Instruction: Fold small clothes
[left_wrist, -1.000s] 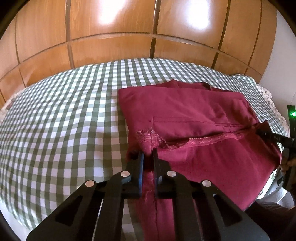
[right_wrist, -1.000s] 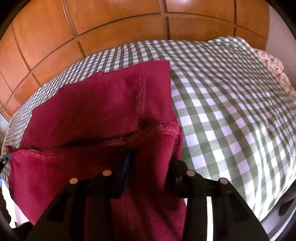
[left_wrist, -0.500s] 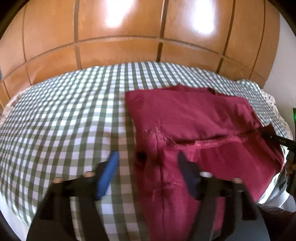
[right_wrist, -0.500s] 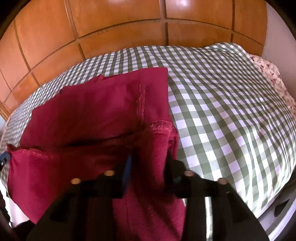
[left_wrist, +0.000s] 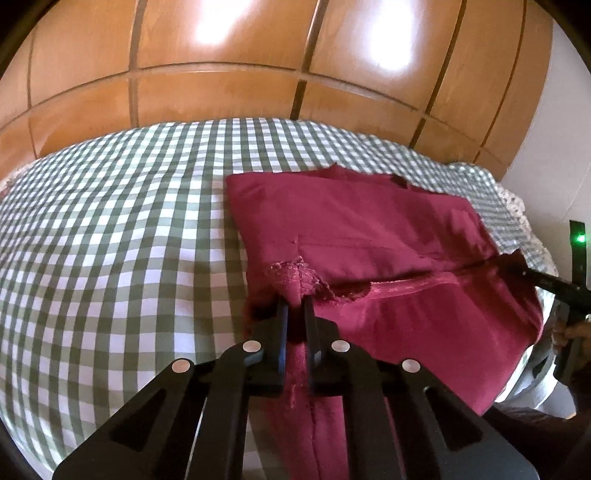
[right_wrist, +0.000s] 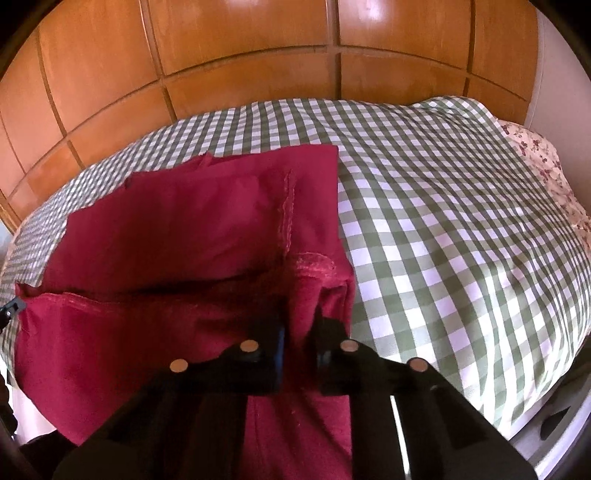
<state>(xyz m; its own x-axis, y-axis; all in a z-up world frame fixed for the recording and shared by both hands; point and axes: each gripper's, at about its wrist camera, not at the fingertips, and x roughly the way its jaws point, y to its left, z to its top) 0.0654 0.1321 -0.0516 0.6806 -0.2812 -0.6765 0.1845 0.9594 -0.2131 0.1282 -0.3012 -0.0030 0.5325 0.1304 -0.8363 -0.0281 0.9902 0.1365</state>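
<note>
A dark red garment (left_wrist: 351, 221) lies partly folded on the checked bed cover (left_wrist: 110, 240), its near part hanging over the bed's front edge. My left gripper (left_wrist: 295, 301) is closing on the frayed hem corner at the garment's left side, with the cloth pinched between its pads. In the right wrist view the same garment (right_wrist: 184, 229) fills the left half. My right gripper (right_wrist: 299, 317) is closing on a bunched fold at its right hem corner. The right gripper's tip (left_wrist: 532, 275) shows at the right of the left wrist view.
A glossy wooden panelled wall (left_wrist: 221, 92) stands behind the bed. Green-and-white checked cover (right_wrist: 443, 221) spreads to the right of the garment, and a floral pillow (right_wrist: 546, 166) lies at the far right. A hand (left_wrist: 569, 332) shows at the right edge.
The left jaws sprang wide open off the hem, then shut on it again. The right jaws narrowed from part open to tight on the fold. The garment hardly shifted.
</note>
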